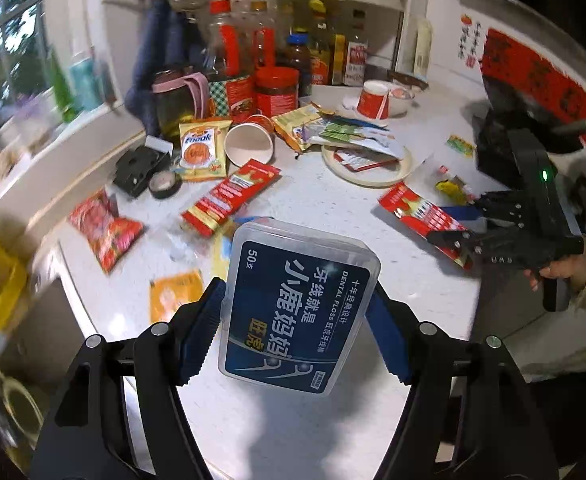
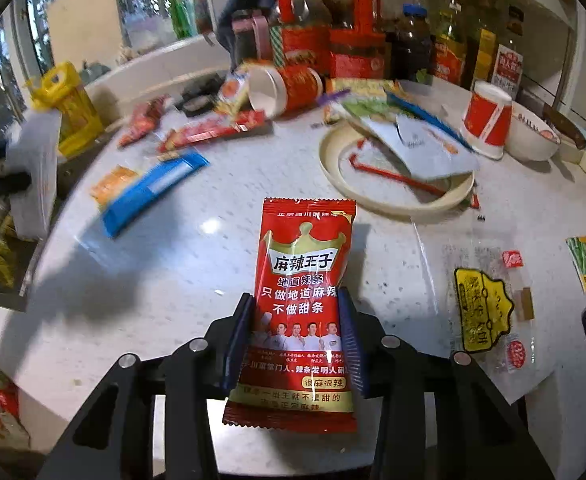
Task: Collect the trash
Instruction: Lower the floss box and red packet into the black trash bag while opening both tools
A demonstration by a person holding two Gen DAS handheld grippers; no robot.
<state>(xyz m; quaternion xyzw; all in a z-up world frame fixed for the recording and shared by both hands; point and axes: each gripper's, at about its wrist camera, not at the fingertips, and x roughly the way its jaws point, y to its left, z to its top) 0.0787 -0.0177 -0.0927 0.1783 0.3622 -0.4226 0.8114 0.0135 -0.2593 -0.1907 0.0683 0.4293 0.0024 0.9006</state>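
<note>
With my left claw (image 1: 297,316) clamping the floss box (image 1: 297,308) and my right claw (image 2: 295,344) pinching the red snack packet (image 2: 305,312) above the surface (image 2: 173,280), I judge both need binning next.

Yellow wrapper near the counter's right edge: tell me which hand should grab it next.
Neither yet: both are full. The left gripper holds the floss box, the right gripper a red packet. Once emptied, right: the yellow wrapper lies beside it.

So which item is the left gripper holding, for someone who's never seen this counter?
Above the white counter, the left gripper clamps a clear plastic box. Unlike the red and yellow wrappers beyond, it is rigid, with a dark blue "Dental Floss" label.
</note>
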